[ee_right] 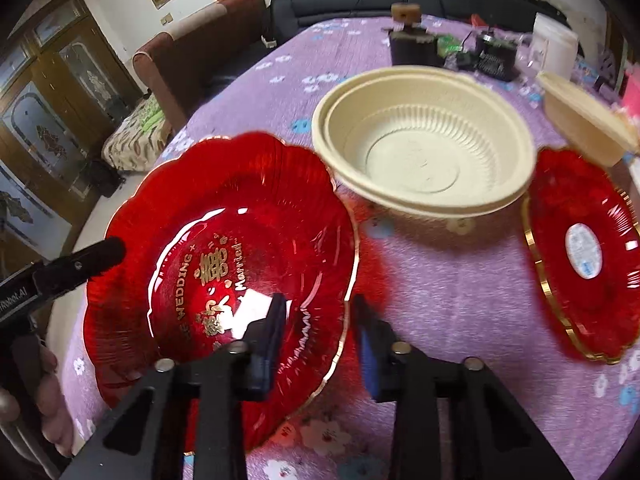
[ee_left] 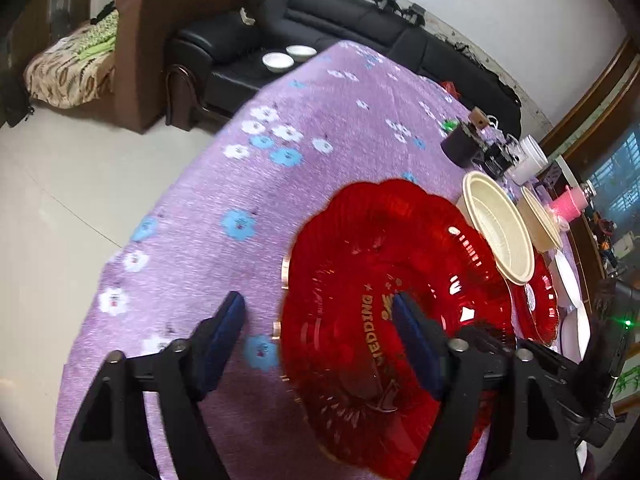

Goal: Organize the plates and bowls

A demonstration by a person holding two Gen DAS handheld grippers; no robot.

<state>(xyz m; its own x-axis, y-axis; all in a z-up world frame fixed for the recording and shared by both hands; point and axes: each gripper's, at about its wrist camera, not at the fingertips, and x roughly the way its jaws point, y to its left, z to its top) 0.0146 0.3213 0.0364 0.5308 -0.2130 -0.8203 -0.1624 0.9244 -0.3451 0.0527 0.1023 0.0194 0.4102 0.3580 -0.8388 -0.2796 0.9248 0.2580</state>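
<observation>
You're working over the table (ee_left: 248, 184) with the purple flowered cloth, and the big red plate (ee_right: 224, 264) with the gold "WEDDING" lettering is sitting near its front edge. Your right gripper (ee_right: 320, 340) is straddling that plate's right rim: one blue pad is sitting over the plate's inside, the other is outside the gold edge, and there's a clear gap between them, so it's partly open and not clamping anything yet. Your left gripper (ee_left: 320, 344) is spread wide, with its right finger hovering over the plate's center and the left finger off over the cloth; it isn't holding anything either. I can't tell whether either gripper is actually touching the plate.

Just behind the plate, the cream bowl (ee_right: 424, 152) is sitting toward the middle of the table, looking like two nested together. A second cream bowl (ee_right: 584, 124) is tipping at the right edge, and a smaller red plate (ee_right: 588, 256) with a white sticker is lying below it. Two white bowls (ee_left: 286, 58) are resting on the black sofa (ee_left: 320, 24) beyond the table's far edge.
</observation>
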